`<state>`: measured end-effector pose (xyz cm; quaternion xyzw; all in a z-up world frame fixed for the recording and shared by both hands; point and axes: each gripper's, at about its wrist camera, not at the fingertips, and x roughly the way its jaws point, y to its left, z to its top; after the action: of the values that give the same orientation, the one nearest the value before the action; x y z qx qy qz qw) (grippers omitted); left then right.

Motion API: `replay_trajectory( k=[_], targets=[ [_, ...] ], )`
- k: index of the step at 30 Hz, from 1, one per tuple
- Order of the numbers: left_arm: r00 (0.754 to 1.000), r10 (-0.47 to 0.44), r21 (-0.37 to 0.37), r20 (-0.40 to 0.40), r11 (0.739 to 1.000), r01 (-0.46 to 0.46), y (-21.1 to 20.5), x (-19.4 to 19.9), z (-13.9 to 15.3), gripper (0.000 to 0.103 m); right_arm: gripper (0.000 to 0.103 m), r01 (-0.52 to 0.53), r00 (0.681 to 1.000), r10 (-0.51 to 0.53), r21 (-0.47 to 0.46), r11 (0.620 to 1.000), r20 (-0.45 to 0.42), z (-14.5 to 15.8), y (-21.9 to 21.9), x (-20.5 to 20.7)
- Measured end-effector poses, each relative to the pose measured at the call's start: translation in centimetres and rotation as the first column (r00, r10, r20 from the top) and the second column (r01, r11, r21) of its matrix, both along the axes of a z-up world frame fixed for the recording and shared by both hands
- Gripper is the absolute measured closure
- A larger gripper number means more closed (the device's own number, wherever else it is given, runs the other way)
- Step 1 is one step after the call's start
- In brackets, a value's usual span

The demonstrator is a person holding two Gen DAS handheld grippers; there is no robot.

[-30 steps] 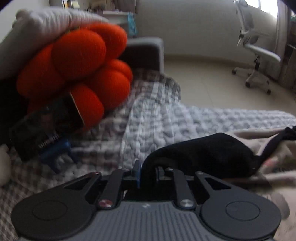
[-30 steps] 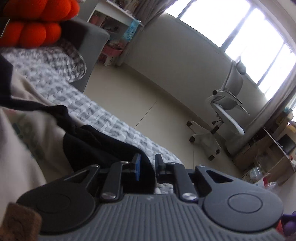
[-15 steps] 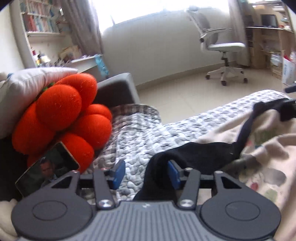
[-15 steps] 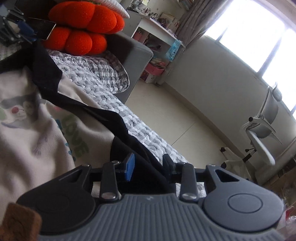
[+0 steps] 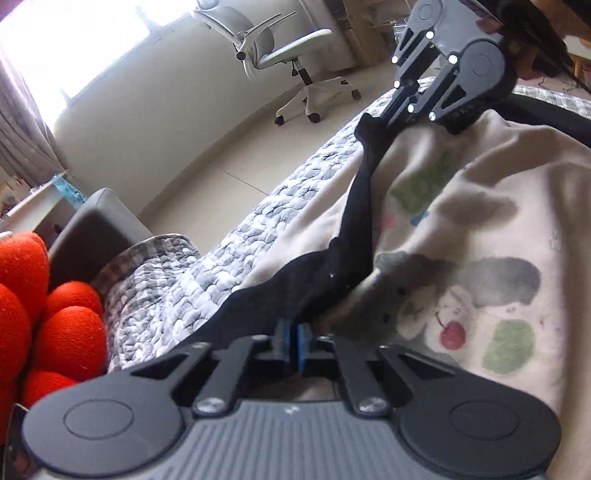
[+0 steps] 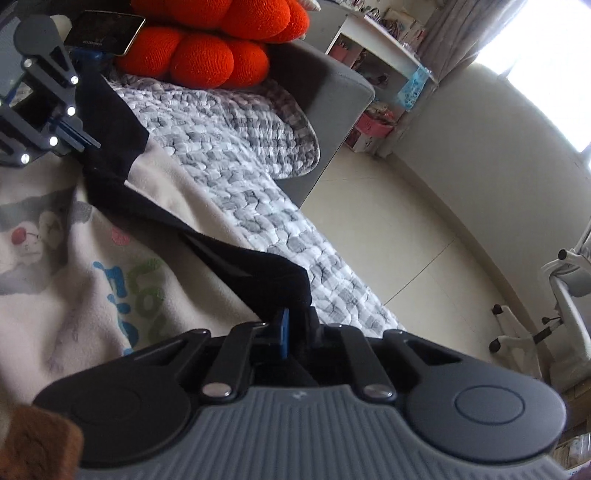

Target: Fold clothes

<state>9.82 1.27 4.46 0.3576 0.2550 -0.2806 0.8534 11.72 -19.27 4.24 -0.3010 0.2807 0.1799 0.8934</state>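
Observation:
A black garment lies stretched in a narrow band over a cream fabric with cartoon prints. My left gripper holds one end, its jaws closing to a tight pinch with the blue pads pressed together on the cloth. My right gripper grips the far end at the upper right. In the right wrist view the black garment runs from my right gripper, shut on it, up to my left gripper at the upper left. The cream fabric lies beneath.
A grey quilt covers the sofa. An orange knobbly cushion with a phone propped on it sits by the grey armrest. Beyond the quilt's edge lie tiled floor and a white office chair.
Both grippers opened, then shut again on the black garment. The left one rolled and shifted, and the black cloth now lies stretched between the two grippers.

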Motion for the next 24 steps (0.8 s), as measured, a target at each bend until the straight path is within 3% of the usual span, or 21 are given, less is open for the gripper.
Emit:
replay_trajectory(
  k=[3,6,10,13,15,17,19,20,21,23,24],
  targets=[
    [0.995,0.091,-0.189,-0.046,0.977,-0.098,1.7,2.4,2.1,0.100,0.101,0.067,0.991,-0.075,0.081,0.994,0.106,0.9,-0.5,-0.2],
    [0.974,0.206,-0.327,-0.099,0.917,-0.227,2.9,5.3,3.9,0.100,0.101,0.131,0.971,-0.143,0.077,0.988,0.189,1.0,0.0,0.3],
    [0.895,0.427,-0.303,-0.130,0.842,-0.446,2.1,9.8,3.0,0.099,0.102,0.242,0.943,-0.227,-0.035,0.970,0.245,-1.1,2.1,2.2],
    [0.830,0.546,-0.229,-0.114,0.799,-0.556,0.9,11.5,1.1,0.096,0.102,0.339,0.932,-0.309,-0.150,0.929,0.192,-4.1,2.8,4.0],
    [0.789,0.595,-0.261,-0.152,0.746,-0.613,2.0,11.6,1.2,0.094,0.102,0.388,0.916,-0.361,-0.159,0.908,0.177,-5.1,2.3,4.2],
    [0.759,0.619,-0.321,-0.203,0.690,-0.649,4.1,11.3,2.1,0.094,0.096,0.428,0.895,-0.410,-0.083,0.900,0.178,-4.2,1.1,3.2],
    [0.736,0.641,-0.370,-0.219,0.643,-0.670,6.5,9.7,3.4,0.079,0.088,0.453,0.875,-0.449,0.019,0.891,0.180,-2.1,-0.4,1.1],
    [0.732,0.646,-0.389,-0.217,0.630,-0.672,7.7,8.5,4.0,0.074,0.082,0.464,0.865,-0.469,0.070,0.883,0.179,-1.1,-1.2,0.1],
    [0.733,0.646,-0.404,-0.210,0.626,-0.667,8.7,7.1,4.6,0.068,0.068,0.463,0.864,-0.477,0.113,0.879,0.162,-0.1,-1.8,-1.0],
    [0.740,0.642,-0.422,-0.200,0.625,-0.656,10.8,3.1,5.3,0.062,0.053,0.441,0.877,-0.467,0.196,0.876,0.116,1.4,-3.4,-4.1],
    [0.743,0.636,-0.429,-0.208,0.624,-0.653,11.8,0.7,5.4,0.057,0.052,0.436,0.881,-0.464,0.222,0.872,0.095,1.8,-4.1,-5.8]
  ],
)
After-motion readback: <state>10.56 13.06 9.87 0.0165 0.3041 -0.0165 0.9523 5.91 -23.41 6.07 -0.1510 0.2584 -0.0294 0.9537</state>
